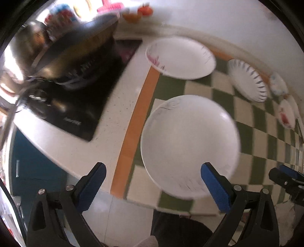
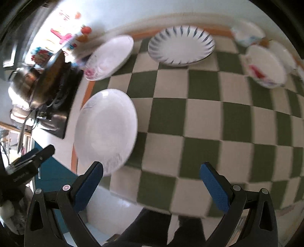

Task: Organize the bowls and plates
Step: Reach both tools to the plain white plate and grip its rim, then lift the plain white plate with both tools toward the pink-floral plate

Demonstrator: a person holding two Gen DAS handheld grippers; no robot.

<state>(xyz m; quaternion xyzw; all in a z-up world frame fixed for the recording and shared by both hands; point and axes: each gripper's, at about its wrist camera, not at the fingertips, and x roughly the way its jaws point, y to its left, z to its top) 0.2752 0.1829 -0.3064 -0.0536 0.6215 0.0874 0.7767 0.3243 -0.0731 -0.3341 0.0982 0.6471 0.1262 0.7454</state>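
Observation:
A large white plate [image 1: 190,144] [image 2: 106,129] lies near the front edge of the green-checked cloth [image 2: 190,117]. A white plate with pink flowers [image 1: 180,57] [image 2: 110,57] lies behind it. A white plate with blue dashes on its rim [image 1: 247,79] [image 2: 181,46] lies at the back. A bowl with a red pattern [image 2: 265,66] [image 1: 286,114] and another bowl [image 2: 247,34] stand at the far right. My left gripper [image 1: 152,182] is open and empty above the near plate's front rim. My right gripper [image 2: 152,180] is open and empty over the cloth, right of that plate.
A black stove [image 1: 76,89] with a steel pan [image 1: 62,49] stands on the white counter [image 1: 117,114] to the left. Orange and red items [image 1: 138,13] sit by the back wall. The counter's front edge runs just under both grippers.

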